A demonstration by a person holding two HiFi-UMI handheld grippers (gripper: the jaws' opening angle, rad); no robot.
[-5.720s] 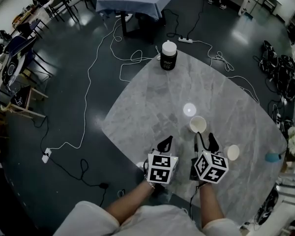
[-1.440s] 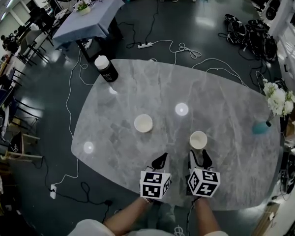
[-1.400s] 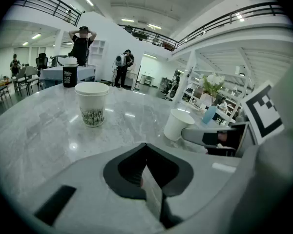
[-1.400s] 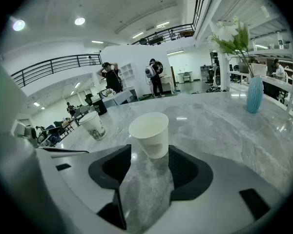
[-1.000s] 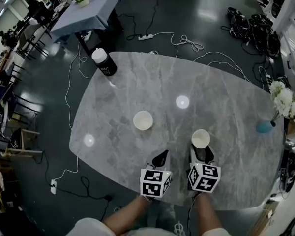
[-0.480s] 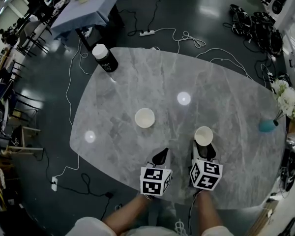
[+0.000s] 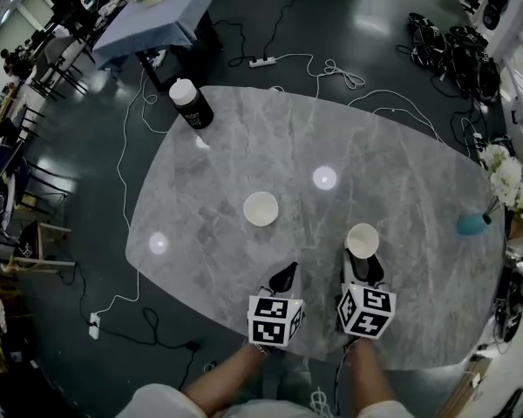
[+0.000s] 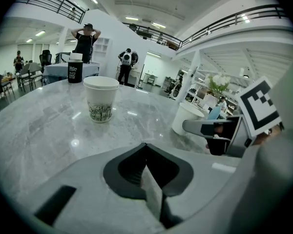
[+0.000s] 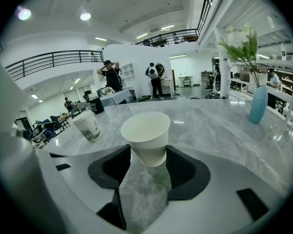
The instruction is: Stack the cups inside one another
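On the grey marble table (image 7: 392, 159), at about 5 o'clock from its middle, my right gripper (image 7: 363, 265) had its two jaws pressed against the lower sides of a plain white cup (image 7: 362, 239). Through the right gripper view I saw that cup upright between the jaws, mouth open upward. Whether its base touched the marble or hung just above it, I could not tell.

My left gripper (image 7: 284, 276) sat just beside the right one, at its 9 o'clock. Its jaws were brought together with nothing between them, and the left gripper view showed only the closed tips over bare marble.

The second cup, a printed cup (image 7: 261, 208), stood upright and alone near the table's middle. It was at roughly 11 o'clock from the left gripper and well apart from both grippers. It carried a dark tree-like pattern around its lower half.

A black canister (image 7: 192, 104) with a white lid stood near the table's 11 o'clock edge. A teal vase (image 7: 472, 224) with white flowers (image 7: 503, 171) stood at the 3 o'clock edge. Cables (image 7: 322, 66) lay across the dark floor (image 7: 375, 50) beyond the 12 o'clock side.
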